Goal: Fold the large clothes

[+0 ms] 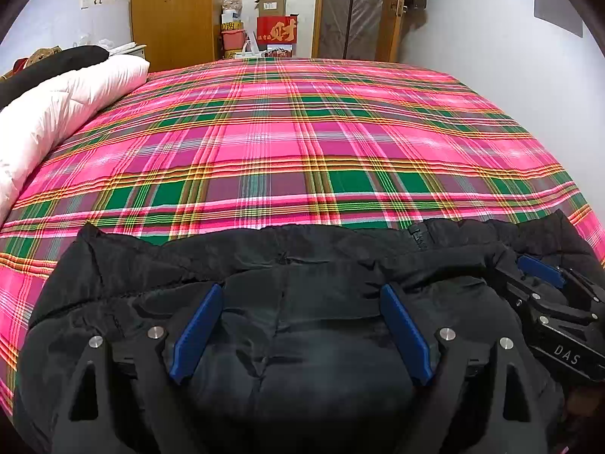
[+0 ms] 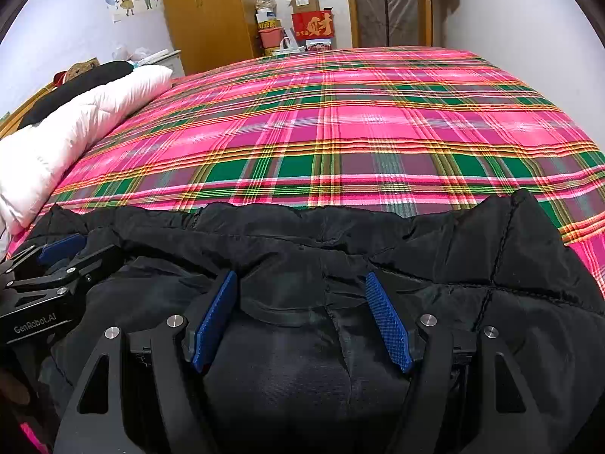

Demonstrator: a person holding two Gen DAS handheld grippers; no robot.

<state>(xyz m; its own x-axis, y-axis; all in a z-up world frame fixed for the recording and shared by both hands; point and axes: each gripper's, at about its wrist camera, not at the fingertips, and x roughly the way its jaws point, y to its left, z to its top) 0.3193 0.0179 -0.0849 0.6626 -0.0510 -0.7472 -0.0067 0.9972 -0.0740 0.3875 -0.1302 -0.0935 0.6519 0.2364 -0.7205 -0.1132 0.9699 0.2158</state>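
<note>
A black padded jacket [image 1: 302,265] lies bunched at the near edge of the bed; it also shows in the right wrist view [image 2: 472,257]. My left gripper [image 1: 302,295] is open, its blue pads [image 1: 196,333] spread wide over the jacket's fabric, holding nothing. My right gripper [image 2: 300,283] is open too, its blue pads [image 2: 389,321] spread over the jacket. The right gripper also shows at the right of the left wrist view [image 1: 544,276], and the left gripper at the left of the right wrist view [image 2: 64,246]. They rest side by side on the jacket.
The bed has a pink and green plaid sheet [image 1: 302,143]. A white quilt [image 1: 68,106] and a dark garment [image 1: 56,60] lie along its left side. A wooden wardrobe [image 1: 174,11], boxes [image 1: 276,26] and a door [image 1: 359,11] stand beyond the bed.
</note>
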